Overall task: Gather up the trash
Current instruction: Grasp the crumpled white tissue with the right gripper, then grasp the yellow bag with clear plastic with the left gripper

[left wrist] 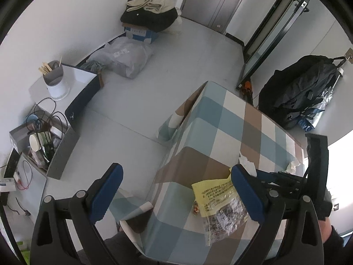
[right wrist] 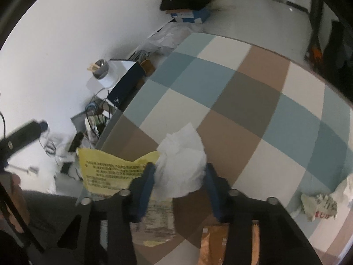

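A checked table (left wrist: 222,119) carries the trash. A yellow-and-clear plastic wrapper (left wrist: 220,203) lies near its front corner; it also shows in the right wrist view (right wrist: 106,167). My left gripper (left wrist: 176,196) is open and empty above that corner, its right finger over the wrapper. My right gripper (right wrist: 179,183) stands around a crumpled white tissue (right wrist: 183,161), with both fingers at its sides; whether it is lifted I cannot tell. The tissue also shows in the left wrist view (left wrist: 248,163). A second crumpled printed wrapper (right wrist: 320,205) lies at the right. An orange-brown packet (right wrist: 214,243) lies under the right gripper.
A low white shelf (left wrist: 72,84) to the left holds a utensil cup (left wrist: 55,79) and a grey box of cables and cups (left wrist: 48,141). Bags and a clothes pile (left wrist: 150,11) sit on the floor by the wall. A black backpack (left wrist: 302,88) hangs at the right.
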`<state>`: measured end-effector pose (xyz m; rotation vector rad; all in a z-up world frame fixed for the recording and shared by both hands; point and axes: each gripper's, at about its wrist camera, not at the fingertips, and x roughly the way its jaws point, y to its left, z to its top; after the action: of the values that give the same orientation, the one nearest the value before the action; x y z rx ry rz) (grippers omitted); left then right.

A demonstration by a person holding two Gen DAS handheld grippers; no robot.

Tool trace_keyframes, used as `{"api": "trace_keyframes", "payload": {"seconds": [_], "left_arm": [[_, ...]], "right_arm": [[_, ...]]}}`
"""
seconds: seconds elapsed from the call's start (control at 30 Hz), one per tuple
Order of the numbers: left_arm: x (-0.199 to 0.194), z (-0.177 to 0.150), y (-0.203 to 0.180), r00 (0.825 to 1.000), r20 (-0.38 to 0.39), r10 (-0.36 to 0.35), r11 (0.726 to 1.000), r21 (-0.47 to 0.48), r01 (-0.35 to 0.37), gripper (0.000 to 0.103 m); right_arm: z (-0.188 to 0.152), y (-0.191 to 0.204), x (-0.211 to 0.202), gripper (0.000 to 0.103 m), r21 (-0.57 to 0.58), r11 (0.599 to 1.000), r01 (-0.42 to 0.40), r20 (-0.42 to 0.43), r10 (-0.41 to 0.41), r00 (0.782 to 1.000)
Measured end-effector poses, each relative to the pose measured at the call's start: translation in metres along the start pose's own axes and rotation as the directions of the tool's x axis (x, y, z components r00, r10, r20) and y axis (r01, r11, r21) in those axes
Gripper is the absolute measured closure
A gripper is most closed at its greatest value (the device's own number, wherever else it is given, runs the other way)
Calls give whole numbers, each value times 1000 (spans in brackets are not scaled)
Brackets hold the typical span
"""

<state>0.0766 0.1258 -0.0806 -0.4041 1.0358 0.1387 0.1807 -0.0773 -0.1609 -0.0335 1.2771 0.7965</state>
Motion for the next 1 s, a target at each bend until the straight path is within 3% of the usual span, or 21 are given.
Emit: {"api": "trace_keyframes", "payload": {"seconds": [0.3,0.67,0.83,1.0], "left_arm": [[7,-2,-1,999,-30,-13,1000,8,14,6],[26,-19,-11,974,-176,-142,989,22,148,6],[41,-20,-20,968,-217,-129,990,22,136,7],[50,-24,-26,969,-227,-95,993,51,109,14]], "right_arm": [[-2,-13,-19,80,43,999,-32,46,30,998],[-17,-31,-61,81,100,995,-7,140,-8,990],[-24,-42,-82,81,123,992,-17,179,-5,984],[-32,-60,-107,81,161,986,-36,236,-3,972]]}}
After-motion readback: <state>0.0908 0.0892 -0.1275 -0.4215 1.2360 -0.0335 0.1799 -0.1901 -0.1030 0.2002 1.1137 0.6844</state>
